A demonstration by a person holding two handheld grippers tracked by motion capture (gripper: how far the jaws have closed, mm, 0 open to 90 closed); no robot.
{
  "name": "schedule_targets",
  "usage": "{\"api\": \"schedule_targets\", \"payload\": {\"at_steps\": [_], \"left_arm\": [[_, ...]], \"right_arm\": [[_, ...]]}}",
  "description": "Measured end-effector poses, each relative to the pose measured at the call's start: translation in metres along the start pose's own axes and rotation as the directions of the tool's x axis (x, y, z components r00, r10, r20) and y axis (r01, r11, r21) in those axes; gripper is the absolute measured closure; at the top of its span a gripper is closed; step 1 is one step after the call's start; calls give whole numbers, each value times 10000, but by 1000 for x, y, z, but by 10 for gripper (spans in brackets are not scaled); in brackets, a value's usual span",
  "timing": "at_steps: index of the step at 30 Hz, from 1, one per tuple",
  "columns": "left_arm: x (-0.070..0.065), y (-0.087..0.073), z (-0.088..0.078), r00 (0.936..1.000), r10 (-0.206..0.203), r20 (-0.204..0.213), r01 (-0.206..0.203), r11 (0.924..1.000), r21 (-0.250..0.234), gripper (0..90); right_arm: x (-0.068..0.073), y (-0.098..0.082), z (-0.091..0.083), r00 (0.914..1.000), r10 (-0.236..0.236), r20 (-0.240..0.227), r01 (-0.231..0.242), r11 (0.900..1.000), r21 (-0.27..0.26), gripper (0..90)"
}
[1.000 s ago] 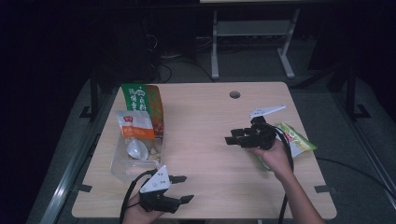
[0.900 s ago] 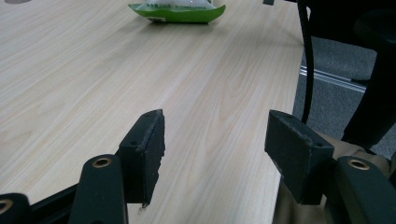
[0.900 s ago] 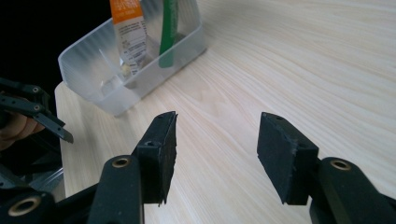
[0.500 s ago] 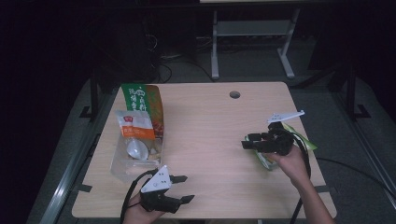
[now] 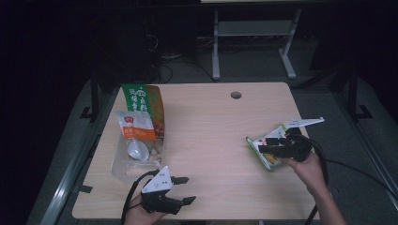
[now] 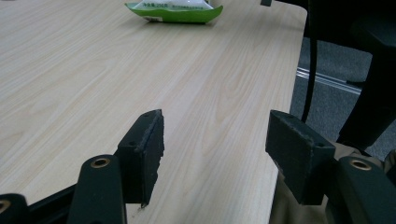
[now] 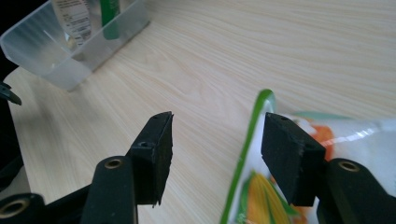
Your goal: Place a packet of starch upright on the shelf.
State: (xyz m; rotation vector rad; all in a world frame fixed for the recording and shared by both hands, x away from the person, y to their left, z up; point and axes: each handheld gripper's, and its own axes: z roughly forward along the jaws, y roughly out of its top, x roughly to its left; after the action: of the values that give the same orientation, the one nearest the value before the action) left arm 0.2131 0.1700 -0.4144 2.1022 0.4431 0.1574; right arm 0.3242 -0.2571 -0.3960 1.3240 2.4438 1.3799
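A green snack packet (image 5: 261,153) with a corn picture lies flat near the table's right edge; it also shows far off in the left gripper view as the same packet (image 6: 173,10). My right gripper (image 5: 262,144) hovers over it, pointing left. Its jaws have just been opening. In the right gripper view (image 7: 217,135) one jaw hangs above the packet's (image 7: 254,186) green edge and the other above bare wood, neither pad pressing. My left gripper (image 5: 190,190) rests open at the front left, with bare table between its jaws (image 6: 215,135).
A clear plastic bin (image 5: 123,164) sits at the left, holding a tall green packet (image 5: 141,101), an orange-and-white packet (image 5: 135,126) and a white spoon-like piece (image 5: 137,149). The bin (image 7: 51,60) also shows ahead of the right gripper. A cable hole (image 5: 236,95) marks the far edge.
The right gripper has moved to the right and slightly nearer, ending over the green packet. The left gripper has stayed put.
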Motion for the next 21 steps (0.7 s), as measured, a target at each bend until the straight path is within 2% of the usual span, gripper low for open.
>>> {"api": "schedule_targets", "payload": {"at_steps": [5,10,18,21], "left_arm": [[-2,0,1,10000,31,38,-31,10000,25,368],[-2,0,4,10000,-8,64,8,10000,68,368],[-2,0,6,9999,19,132,-21,9998,173,368],[-2,0,6,9999,17,143,-20,9998,172,368]], "right_arm": [[-9,-8,-11,9991,201,374,-199,9998,-38,424],[-17,-13,-14,9963,431,748,-432,9991,-4,419],[-29,-19,0,9902,579,1273,-609,9979,204,357],[-35,-19,10,9846,642,1623,-713,9967,379,327]]}}
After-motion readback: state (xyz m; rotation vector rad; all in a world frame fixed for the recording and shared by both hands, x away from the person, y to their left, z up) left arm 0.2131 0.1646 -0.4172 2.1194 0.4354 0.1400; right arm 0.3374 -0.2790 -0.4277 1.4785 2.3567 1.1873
